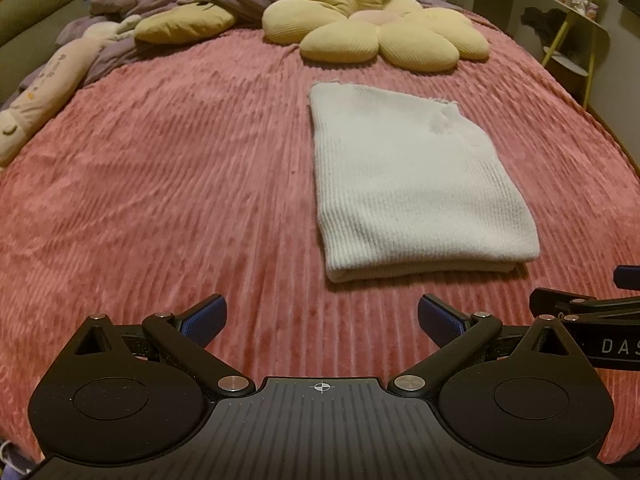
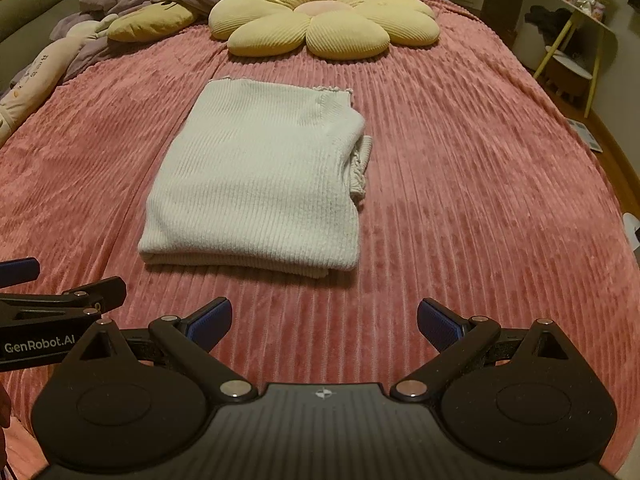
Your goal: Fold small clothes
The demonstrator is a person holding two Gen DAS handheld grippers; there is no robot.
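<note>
Right gripper getting cut off by left-wrist frame edge; long cream printed plush bolster running off left edge; small items on yellow-legged side table staying too blurred to identify.

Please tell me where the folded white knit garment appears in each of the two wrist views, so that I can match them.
Left wrist view: the folded white knit garment lies right of centre on the pink ribbed bedspread.
Right wrist view: the same garment lies left of centre.
Shared landmark: the yellow flower-shaped cushion, on the bed beyond the garment in both views.
</note>
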